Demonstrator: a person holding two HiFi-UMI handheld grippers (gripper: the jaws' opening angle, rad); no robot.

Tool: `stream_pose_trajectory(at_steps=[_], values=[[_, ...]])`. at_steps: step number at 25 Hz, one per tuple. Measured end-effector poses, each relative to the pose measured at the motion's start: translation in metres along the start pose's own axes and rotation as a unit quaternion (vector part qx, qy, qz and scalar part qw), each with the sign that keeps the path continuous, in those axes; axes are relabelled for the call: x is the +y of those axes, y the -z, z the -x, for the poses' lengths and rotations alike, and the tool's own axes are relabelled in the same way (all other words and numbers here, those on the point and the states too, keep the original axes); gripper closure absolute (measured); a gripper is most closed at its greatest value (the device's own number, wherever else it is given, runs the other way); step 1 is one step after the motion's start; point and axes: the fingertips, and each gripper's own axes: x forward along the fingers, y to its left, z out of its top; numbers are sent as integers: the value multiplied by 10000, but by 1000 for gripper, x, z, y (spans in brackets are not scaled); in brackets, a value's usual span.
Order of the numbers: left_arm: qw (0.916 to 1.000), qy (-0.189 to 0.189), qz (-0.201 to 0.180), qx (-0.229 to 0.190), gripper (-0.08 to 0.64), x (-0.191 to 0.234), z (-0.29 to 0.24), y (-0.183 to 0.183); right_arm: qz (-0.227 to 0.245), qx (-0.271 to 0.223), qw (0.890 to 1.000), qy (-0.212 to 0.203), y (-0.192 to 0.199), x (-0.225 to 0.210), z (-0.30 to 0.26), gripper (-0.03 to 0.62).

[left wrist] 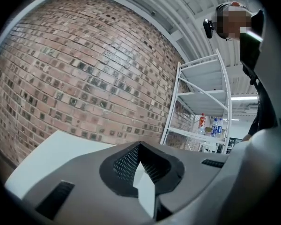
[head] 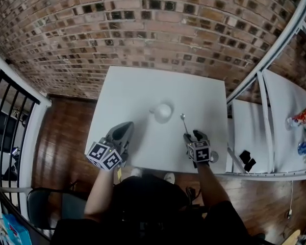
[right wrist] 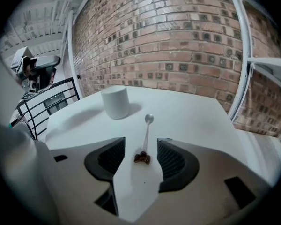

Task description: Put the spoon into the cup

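Right gripper (right wrist: 141, 143) sitting near table (head: 137, 88) edge, jaws standing apart, straddling brown handle end of spoon (right wrist: 147, 132) without clamping. Spoon lying flat, bowl pointing toward 12 o'clock. Cup (head: 163, 112) standing upright at spoon's 10 o'clock. Left gripper (head: 126, 127) waiting at cup's 8 o'clock, jaws meeting, holding nothing.

One white cup (head: 163, 112), upright on the tabletop (head: 132, 96). One slim metal spoon (head: 184, 124), brown-tipped handle, lying flat near the cup's right side, not touching.
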Motion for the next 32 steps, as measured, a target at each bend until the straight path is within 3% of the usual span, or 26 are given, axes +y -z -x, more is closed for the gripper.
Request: stream_pose_trajectory(at_steps=[7,14,19,24,28,32], values=[[9999,-89,57,132,557,10,11,5,-134,577,9981,155,23,2,-19,371],[9994,-258,112,208,557,23,21,10,-108,815,9963,260,26,7,-21,383],[9994,-246,133,187,557,23,19,10,-230,756,9962,361,29,2,-22,385],[9996,-201,135,168,557,20,19,10,-165,928,9950,334,30,3,-20,460],[9996,-188,107,153,557,19,20,8,-197,1045,9938,310,32,1,-16,462],[9996,-206,110,137,557,20,23,8,-248,649,9970,345,15,-3,0,463]])
